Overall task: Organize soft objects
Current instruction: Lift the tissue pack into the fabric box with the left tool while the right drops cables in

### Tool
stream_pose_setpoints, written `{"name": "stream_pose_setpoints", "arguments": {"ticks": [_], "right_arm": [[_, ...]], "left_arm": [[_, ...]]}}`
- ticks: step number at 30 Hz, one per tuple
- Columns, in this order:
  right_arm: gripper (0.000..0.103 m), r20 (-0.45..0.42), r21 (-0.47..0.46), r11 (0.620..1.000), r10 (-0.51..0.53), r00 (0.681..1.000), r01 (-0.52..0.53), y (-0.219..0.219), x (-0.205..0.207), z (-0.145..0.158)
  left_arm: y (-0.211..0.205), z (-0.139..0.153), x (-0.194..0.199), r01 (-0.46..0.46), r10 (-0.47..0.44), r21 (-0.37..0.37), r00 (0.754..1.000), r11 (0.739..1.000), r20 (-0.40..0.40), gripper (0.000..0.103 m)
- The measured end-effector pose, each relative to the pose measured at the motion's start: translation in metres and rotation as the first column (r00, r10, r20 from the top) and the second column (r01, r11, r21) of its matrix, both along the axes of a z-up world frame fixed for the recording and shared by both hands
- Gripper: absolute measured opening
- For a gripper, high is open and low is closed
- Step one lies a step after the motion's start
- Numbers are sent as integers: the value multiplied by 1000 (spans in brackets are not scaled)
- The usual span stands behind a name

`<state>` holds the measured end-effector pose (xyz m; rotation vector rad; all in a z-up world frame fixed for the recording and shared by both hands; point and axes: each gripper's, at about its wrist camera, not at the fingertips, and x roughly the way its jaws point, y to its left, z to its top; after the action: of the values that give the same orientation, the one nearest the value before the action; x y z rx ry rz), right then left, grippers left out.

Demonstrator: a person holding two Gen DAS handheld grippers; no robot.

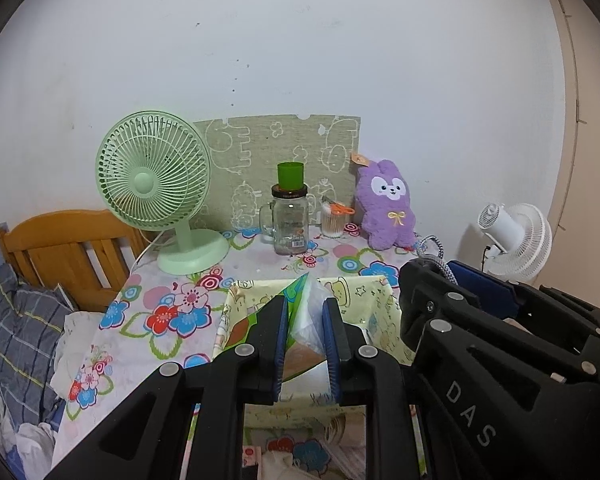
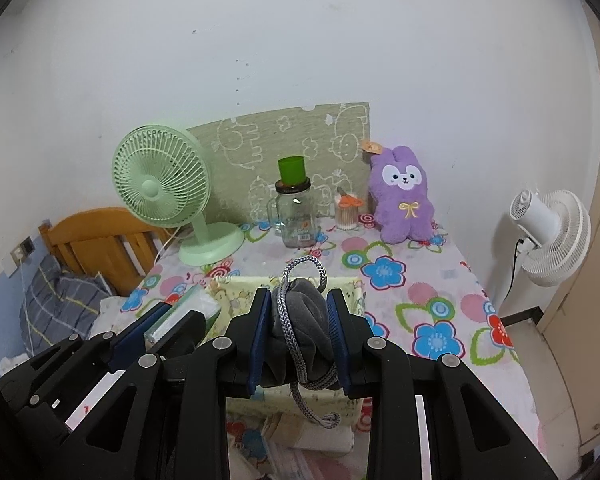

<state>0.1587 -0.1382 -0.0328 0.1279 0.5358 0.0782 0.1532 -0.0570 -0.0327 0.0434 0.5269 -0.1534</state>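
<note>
My left gripper (image 1: 305, 304) is shut on a soft tissue pack (image 1: 306, 320) with a green printed wrapper, held above a pale yellow fabric box (image 1: 380, 300) on the floral table. My right gripper (image 2: 298, 294) is shut on a bundle of grey cloth (image 2: 300, 320) with a braided grey-white cord (image 2: 300, 268) looping out above and below the pads. It hangs over the same fabric box (image 2: 236, 292). The left gripper (image 2: 182, 312) with the tissue pack (image 2: 198, 300) shows just to its left. A purple plush rabbit (image 1: 388, 204) (image 2: 406, 196) sits upright at the table's back right.
A green desk fan (image 1: 152, 172), a glass mug-jar (image 1: 290, 220) topped by a green cup, and a jar of cotton swabs (image 1: 334, 220) stand along the back wall. A white fan (image 2: 548, 232) stands right of the table. A wooden headboard (image 1: 68, 248) and bedding lie left.
</note>
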Motion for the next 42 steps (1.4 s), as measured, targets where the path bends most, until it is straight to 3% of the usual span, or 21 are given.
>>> {"name": "stream_pose_setpoints", "arguments": {"ticks": [15, 27, 30, 31, 39, 40, 42], "right_arm": [[32, -78, -8, 999, -47, 996, 47, -9, 60, -33], [32, -184, 16, 999, -42, 982, 46, -9, 109, -72], [32, -197, 18, 999, -44, 979, 49, -8, 117, -79], [32, -201, 22, 999, -42, 979, 47, -9, 118, -80], [34, -197, 6, 1000, -12, 980, 13, -4, 123, -85], [39, -195, 5, 1000, -6, 981, 7, -3, 123, -85], [59, -183, 0, 1000, 2, 983, -2, -2, 121, -83]], "left_arm": [[-8, -28, 57, -27, 29, 32, 997, 999, -73, 16], [-7, -67, 102, -38, 40, 14, 978, 999, -207, 17], [-6, -74, 108, -55, 56, 12, 972, 998, -228, 24], [-6, -76, 110, -66, 68, 17, 970, 998, -233, 34], [-1, -83, 117, -83, 83, 10, 962, 996, -261, 60], [0, -83, 117, -84, 83, 6, 961, 996, -263, 64], [1, -83, 117, -84, 81, 0, 961, 996, -264, 67]]}}
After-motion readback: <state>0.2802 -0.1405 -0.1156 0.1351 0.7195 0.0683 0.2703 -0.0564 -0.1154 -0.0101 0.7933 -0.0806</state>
